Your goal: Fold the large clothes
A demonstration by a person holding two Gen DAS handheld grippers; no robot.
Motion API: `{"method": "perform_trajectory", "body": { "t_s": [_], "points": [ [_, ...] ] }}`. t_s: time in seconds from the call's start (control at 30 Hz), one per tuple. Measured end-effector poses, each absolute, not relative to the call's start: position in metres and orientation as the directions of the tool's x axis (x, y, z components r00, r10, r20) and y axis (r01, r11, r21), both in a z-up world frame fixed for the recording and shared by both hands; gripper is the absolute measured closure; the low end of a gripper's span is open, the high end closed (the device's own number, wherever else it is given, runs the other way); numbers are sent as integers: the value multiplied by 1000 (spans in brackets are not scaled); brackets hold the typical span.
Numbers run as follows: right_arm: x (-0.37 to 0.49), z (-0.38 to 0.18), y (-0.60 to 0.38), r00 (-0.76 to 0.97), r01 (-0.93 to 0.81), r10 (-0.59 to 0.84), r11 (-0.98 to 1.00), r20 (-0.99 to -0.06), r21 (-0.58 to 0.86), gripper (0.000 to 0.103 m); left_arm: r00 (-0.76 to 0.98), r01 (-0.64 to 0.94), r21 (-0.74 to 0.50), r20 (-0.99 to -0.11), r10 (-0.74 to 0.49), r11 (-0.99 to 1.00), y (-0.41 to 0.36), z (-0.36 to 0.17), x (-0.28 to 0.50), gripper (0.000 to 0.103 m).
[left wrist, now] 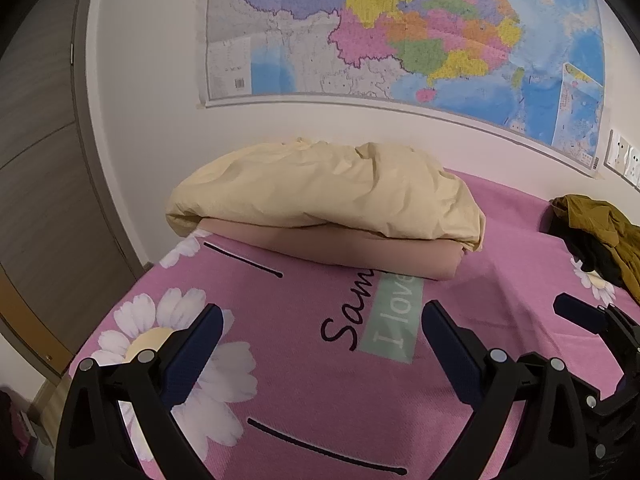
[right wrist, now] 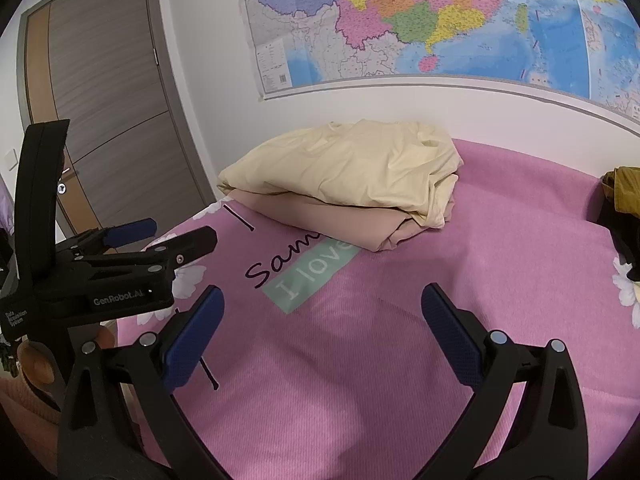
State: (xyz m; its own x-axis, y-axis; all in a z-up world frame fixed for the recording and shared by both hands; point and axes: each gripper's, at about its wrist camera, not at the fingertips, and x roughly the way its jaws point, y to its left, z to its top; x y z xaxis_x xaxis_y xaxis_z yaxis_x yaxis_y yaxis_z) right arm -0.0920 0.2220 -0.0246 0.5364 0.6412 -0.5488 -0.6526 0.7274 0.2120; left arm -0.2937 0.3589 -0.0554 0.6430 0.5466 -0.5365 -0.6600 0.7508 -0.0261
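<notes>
A rumpled olive-green garment [left wrist: 600, 236] with a black piece under it lies at the bed's right edge; in the right wrist view only its edge [right wrist: 626, 192] shows. My left gripper [left wrist: 320, 320] hovers open over the pink bedspread [left wrist: 312, 396], nothing between its fingers. My right gripper [right wrist: 322, 304] is open too, above the pink bedspread [right wrist: 360, 360], empty. Each gripper appears in the other's view: the right one [left wrist: 592, 320] at the right edge, the left one [right wrist: 140, 240] at the left.
A cream folded cover [left wrist: 320, 188] rests on a folded tan cloth [left wrist: 340, 248] at the back of the bed, against the white wall. A large map [left wrist: 400, 28] hangs above. A grey door [right wrist: 108, 108] stands at the left. Wall sockets [left wrist: 624, 158] are at the right.
</notes>
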Motion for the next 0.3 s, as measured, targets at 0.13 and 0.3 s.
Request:
{"method": "perform_trajectory", "body": {
  "t_s": [0.13, 0.3],
  "points": [
    [-93, -24, 217, 544, -645, 636, 734, -547, 211, 6, 651, -642, -16, -539, 534, 767, 353, -54, -290, 7],
    [-95, -22, 191, 589, -590, 597, 778, -545, 215, 6, 694, -561, -45, -570, 440, 827, 338, -59, -273, 7]
  ]
}}
